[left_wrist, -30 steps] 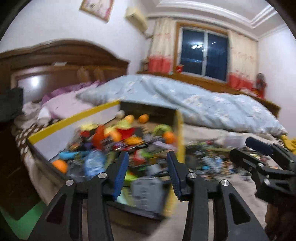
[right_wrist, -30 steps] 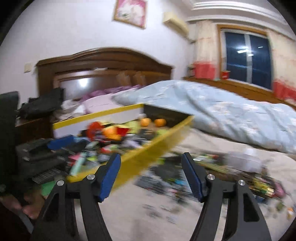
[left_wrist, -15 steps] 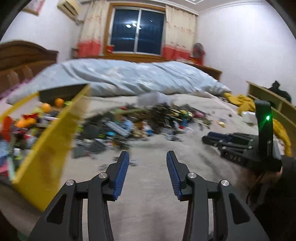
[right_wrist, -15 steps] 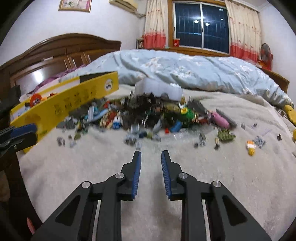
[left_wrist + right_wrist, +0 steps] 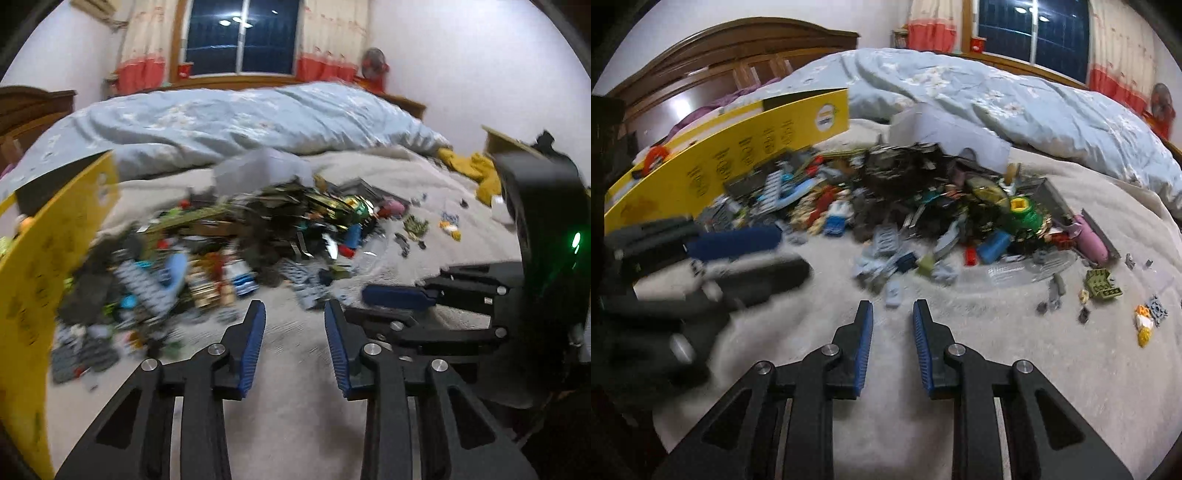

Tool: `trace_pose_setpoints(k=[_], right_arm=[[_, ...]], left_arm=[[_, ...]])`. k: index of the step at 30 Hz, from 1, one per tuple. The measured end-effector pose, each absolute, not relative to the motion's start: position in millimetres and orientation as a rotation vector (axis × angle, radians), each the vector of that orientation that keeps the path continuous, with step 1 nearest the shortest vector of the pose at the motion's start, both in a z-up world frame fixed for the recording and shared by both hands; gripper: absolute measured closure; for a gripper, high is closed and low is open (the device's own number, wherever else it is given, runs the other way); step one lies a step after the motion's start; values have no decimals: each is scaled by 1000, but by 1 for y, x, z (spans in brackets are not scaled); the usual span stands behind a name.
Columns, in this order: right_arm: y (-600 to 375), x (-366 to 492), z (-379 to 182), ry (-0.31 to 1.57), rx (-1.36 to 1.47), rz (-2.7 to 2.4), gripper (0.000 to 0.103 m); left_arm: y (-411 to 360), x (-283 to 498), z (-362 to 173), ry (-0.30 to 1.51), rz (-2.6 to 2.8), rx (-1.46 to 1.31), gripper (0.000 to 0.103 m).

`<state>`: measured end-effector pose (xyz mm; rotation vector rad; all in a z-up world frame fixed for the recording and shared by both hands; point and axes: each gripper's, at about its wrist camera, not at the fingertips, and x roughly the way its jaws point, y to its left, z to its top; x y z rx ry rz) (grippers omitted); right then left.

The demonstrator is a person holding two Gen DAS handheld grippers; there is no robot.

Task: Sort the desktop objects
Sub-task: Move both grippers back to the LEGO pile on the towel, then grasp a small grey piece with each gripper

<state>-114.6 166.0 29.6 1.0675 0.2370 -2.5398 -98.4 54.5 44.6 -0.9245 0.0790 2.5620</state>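
A pile of small toy bricks and parts [image 5: 258, 236] lies on a beige blanket; it also shows in the right wrist view [image 5: 923, 214]. A yellow cardboard box [image 5: 40, 266] stands at its left, and appears in the right wrist view [image 5: 731, 158]. My left gripper [image 5: 294, 314] is open and empty, low over the blanket just before the pile. My right gripper [image 5: 892, 310] is partly open and empty, near a small grey brick [image 5: 894, 291]. Each gripper shows in the other's view: the right one [image 5: 399, 297] and the left one [image 5: 746, 240].
A pale grey box [image 5: 945, 136] sits behind the pile. Loose pieces [image 5: 1104, 286] lie scattered to the right. A light blue quilt [image 5: 997, 96] covers the far side of the bed. A wooden headboard [image 5: 720, 48] stands at the left.
Both grippers have swung from the yellow box toward the pile and come lower and closer to it. The right jaws narrowed from wide open a second ago.
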Motion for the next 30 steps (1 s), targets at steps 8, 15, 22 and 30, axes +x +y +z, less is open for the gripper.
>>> trace_pose_setpoints(k=[8, 15, 22, 30], right_arm=[[163, -128, 27, 239, 1098, -2524, 96], [207, -115, 47, 36, 993, -2621, 97], [223, -108, 51, 22, 993, -2647, 97], [210, -94, 49, 85, 982, -2651, 96]], left_arm=[[57, -123, 32, 14, 2487, -1053, 82], [86, -117, 32, 181, 2423, -1004, 81], [91, -134, 25, 156, 2439, -1104, 81], [95, -135, 26, 162, 2468, -1095, 87]])
